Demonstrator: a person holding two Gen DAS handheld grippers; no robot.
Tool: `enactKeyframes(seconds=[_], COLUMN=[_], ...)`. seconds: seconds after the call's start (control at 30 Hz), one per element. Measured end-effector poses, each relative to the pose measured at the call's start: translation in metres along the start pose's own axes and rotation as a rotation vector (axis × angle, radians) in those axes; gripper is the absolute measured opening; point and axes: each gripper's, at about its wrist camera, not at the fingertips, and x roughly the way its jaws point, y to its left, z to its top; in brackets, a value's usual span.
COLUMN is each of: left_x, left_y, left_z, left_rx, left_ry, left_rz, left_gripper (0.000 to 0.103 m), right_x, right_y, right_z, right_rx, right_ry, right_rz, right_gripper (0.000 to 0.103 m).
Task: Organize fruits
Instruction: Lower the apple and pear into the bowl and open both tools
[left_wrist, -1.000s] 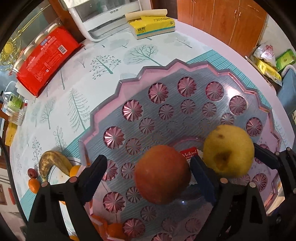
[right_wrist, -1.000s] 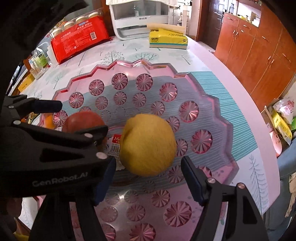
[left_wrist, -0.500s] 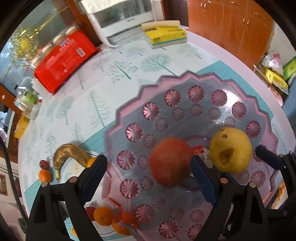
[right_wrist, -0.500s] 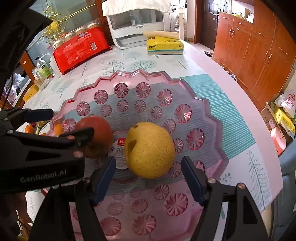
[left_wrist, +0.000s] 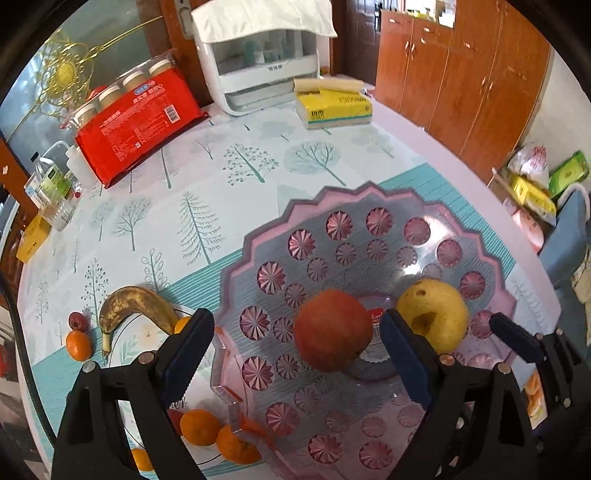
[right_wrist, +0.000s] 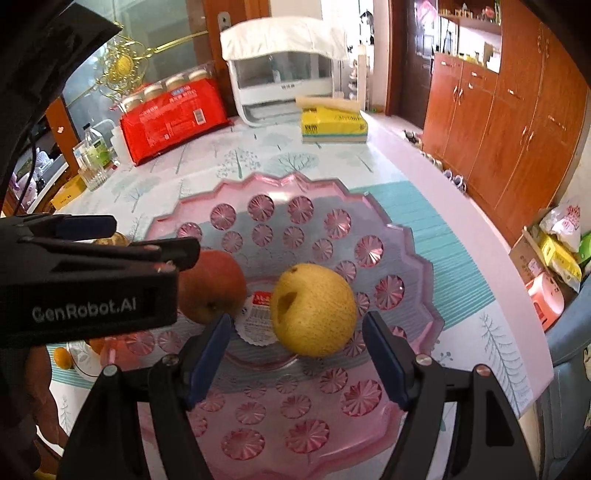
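Covering the whole surface, a tree-printed white and teal tablecloth (left_wrist: 207, 206) carries everything. On its right half sits the wide pink scalloped plastic fruit tray (left_wrist: 369, 221), moulded with rosettes, plainly the collecting place for the fruit. Near its middle two fruits rest beside each other, slightly apart: a round red apple (left_wrist: 332, 339) on the left and a yellow pear with a brown dent (left_wrist: 434, 319) on the right, with a red-and-white label (right_wrist: 258, 314) on the tray floor between them. Both look set down there, centred so they will not roll to the rim.

Left of the tray lies a white flowered plate (left_wrist: 144, 339) bearing a browned banana (left_wrist: 133, 302) and small oranges (left_wrist: 199, 426); one more orange and a dark red fruit lie on the cloth at the far left. These seem the ones left to move.

At the far side stand a red multipack of jars (left_wrist: 136, 122), a white cabinet and a yellow tissue pack (left_wrist: 336, 107).

The left gripper (left_wrist: 299, 354) hangs above the apple, jaws spread wide, touching nothing. The right gripper (right_wrist: 295, 354) hovers over the pear, jaws likewise wide and empty, pads clear of it on both sides.
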Motion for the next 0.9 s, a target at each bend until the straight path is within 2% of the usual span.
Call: enactKeyframes(seconds=[0.27,0.57,0.9], left_x=[-0.020,-0.054,-0.120], left_y=[0.021,0.061,0.138], left_z=[-0.007,-0.016,-0.022], left_rx=[-0.027,-0.063,-0.115], left_ry=[-0.038,-0.088,-0.200], left_rz=[-0.021,-0.022,-0.011], left_gripper=[0.090,0.090,0.091], right_x=[-0.014,-0.043,-0.085], right_y=[0.011,0.034,0.079], right_z=[-0.002,0.000,0.021], right_rx=[0.037,0.060,0.023], right_ry=[-0.050,-0.145,-0.202], right_rz=[0.002,-0.018,-0.073], right_gripper=[0.075,0.074,0.074])
